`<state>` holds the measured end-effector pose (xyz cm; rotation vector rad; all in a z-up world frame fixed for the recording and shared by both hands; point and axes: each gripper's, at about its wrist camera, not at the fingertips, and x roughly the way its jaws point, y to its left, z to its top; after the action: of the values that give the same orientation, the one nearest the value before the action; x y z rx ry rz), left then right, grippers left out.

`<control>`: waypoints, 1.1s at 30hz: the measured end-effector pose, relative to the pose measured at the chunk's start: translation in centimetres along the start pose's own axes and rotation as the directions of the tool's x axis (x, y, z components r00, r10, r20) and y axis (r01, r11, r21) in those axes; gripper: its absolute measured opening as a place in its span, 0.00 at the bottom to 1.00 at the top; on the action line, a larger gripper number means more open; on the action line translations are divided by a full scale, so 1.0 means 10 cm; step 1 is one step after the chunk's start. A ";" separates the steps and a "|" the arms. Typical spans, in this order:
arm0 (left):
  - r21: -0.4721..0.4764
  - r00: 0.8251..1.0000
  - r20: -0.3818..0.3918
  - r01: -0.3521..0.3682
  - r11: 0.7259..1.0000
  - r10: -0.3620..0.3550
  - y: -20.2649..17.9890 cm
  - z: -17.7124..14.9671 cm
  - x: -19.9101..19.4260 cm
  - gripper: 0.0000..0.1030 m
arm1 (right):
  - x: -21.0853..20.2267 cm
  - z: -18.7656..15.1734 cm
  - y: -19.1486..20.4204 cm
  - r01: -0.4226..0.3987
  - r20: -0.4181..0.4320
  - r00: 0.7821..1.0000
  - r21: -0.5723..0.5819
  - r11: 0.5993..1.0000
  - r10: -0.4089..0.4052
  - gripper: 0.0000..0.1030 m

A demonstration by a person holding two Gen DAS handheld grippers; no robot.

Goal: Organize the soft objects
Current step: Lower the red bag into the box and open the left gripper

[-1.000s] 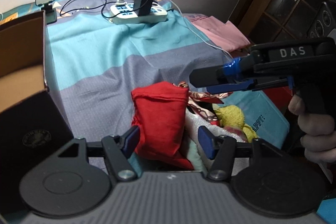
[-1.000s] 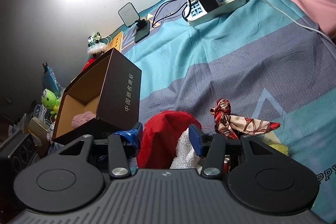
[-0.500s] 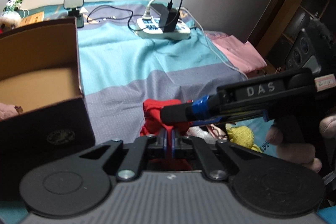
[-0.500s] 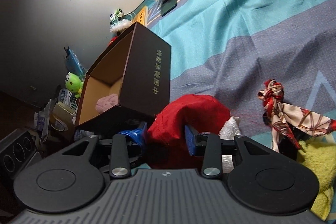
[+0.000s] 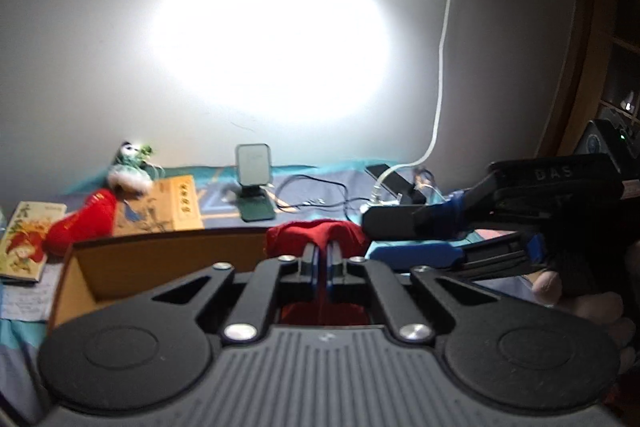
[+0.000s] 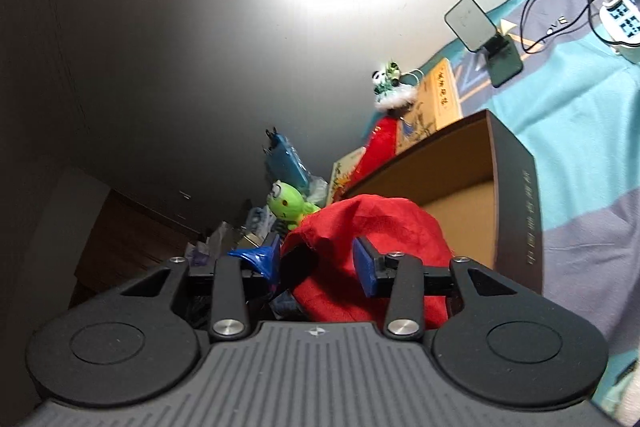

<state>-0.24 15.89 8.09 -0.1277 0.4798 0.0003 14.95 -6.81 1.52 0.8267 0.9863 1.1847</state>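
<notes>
my left tongs (image 5: 320, 258) are clenched on the red cloth (image 5: 316, 233), blue pads nearly meeting w/ a fold of it pinched between. the cloth bunches up just past the tips and more of it hangs down under the fingers, so its long axis runs roughly up-down from the pinch; can't tell which end is which. my right tongs (image 6: 316, 261) sit just to the right of my left, fingers spread wide, one either side of the same red cloth (image 6: 368, 239) — released, pads not pressing it as far as i can see. in the left cam the right tongs (image 5: 408, 239) reach in from the right, tips beside the cloth bundle.

just beyond and below the cloth is the brown cardboard box (image 6: 516, 187), open top facing me, cloth held over its near edge. what i see of the inside is bare cardboard; the rest is hidden by cloth.

behind the box: a book (image 5: 176, 205), a red plush (image 5: 78, 225), a small panda toy (image 5: 130, 163). further, a phone stand (image 5: 254, 193) on the blue bedsheet (image 6: 580, 115), a power strip (image 6: 622, 23) far right. off left, a green plush (image 6: 286, 205).
</notes>
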 end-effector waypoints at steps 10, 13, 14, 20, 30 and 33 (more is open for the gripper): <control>-0.026 0.982 -0.048 -0.186 0.982 0.185 1.04 0.02 0.41 0.00 | 0.85 -0.02 0.10 0.092 -0.006 0.996 -0.041 0.995 -0.092 0.25; -0.062 0.972 -0.102 -0.220 0.974 0.213 1.36 -0.10 0.66 0.00 | 0.99 -0.09 0.09 0.141 -0.010 0.990 -0.067 0.988 -0.142 0.25; -0.072 0.967 -0.125 -0.232 0.970 0.222 1.46 -0.14 0.74 0.00 | 1.02 -0.11 0.10 0.160 -0.009 0.987 -0.079 0.984 -0.161 0.25; -0.108 0.947 -0.234 -0.249 0.962 0.219 1.75 -0.35 0.96 0.09 | 1.08 -0.21 0.13 0.279 0.039 0.960 -0.187 0.942 -0.277 0.25; -0.174 0.971 -0.189 -0.180 0.968 0.147 1.65 -0.37 0.35 0.51 | 0.91 -0.37 0.10 0.430 0.102 0.902 -0.309 0.848 -0.420 0.25; -0.157 0.986 -0.145 -0.106 0.982 0.083 1.37 -0.41 0.08 0.51 | 0.74 -0.43 -0.01 0.456 0.107 0.889 -0.274 0.847 -0.444 0.25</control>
<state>-1.82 28.93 2.43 -0.2678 0.6241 0.1250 11.61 0.46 -1.43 0.3491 0.8820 0.8698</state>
